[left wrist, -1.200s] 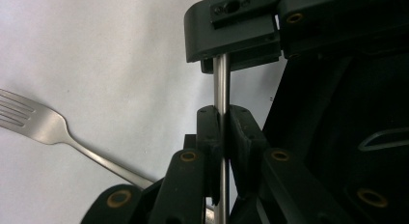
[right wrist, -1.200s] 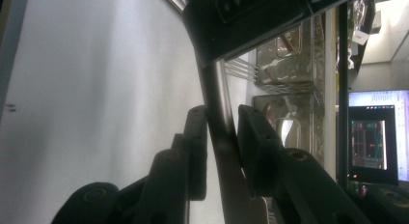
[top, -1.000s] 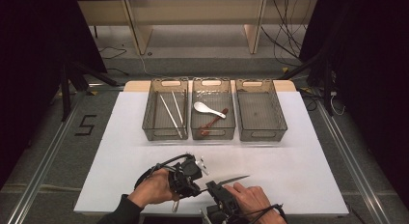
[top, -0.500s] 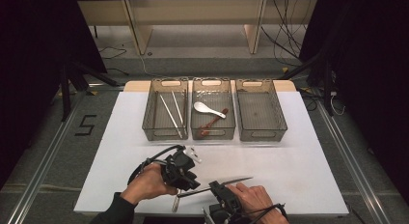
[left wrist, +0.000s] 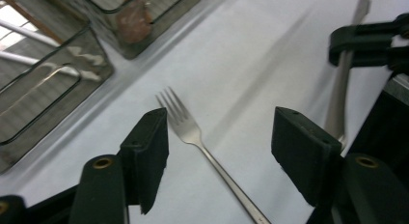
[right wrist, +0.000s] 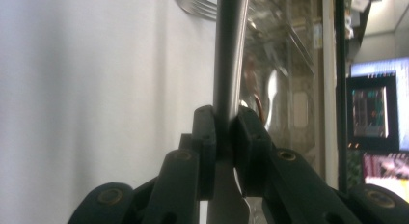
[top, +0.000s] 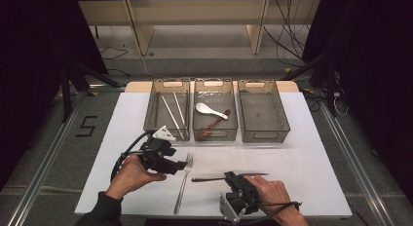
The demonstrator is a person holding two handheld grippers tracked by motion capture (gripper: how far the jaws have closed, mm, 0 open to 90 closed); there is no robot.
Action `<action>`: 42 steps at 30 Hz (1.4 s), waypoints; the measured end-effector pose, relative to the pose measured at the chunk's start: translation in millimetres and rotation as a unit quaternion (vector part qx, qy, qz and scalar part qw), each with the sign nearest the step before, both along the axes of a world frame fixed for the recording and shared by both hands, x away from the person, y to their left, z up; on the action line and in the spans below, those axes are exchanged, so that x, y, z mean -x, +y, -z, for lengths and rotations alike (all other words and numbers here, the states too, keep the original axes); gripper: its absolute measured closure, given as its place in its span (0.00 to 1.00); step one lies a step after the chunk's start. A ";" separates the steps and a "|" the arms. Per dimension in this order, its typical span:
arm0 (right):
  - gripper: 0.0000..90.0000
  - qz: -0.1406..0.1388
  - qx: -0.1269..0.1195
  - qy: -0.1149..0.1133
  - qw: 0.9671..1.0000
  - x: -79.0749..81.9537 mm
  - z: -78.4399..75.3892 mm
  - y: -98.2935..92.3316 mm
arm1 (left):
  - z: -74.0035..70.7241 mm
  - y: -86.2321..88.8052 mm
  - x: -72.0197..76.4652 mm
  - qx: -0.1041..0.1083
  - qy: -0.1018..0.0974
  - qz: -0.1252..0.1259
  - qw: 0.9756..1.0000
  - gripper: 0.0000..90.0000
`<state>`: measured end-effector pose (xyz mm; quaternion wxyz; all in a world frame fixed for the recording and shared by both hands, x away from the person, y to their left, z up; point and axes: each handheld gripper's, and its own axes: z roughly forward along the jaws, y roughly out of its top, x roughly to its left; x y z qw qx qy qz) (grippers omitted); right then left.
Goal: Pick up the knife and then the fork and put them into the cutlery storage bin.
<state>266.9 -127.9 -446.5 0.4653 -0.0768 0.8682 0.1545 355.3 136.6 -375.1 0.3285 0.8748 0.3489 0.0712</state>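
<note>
On the white mat (top: 302,138), the fork (top: 184,182) lay free between my left tongs' (top: 181,164) just-opening jaws, while my right tongs (top: 227,177) clamped the knife (top: 214,177) beside it.

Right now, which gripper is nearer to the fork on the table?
Left. The left gripper is beside the fork, fingers open just over its tines. The right gripper is further along the table, shut on the knife.
</note>
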 end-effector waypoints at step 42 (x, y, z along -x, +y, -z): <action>0.90 0.284 -0.431 0.257 0.817 -184.4 -102.5 -111.4 | 61.5 22.8 27.7 0.057 -0.070 -0.063 0.994 0.24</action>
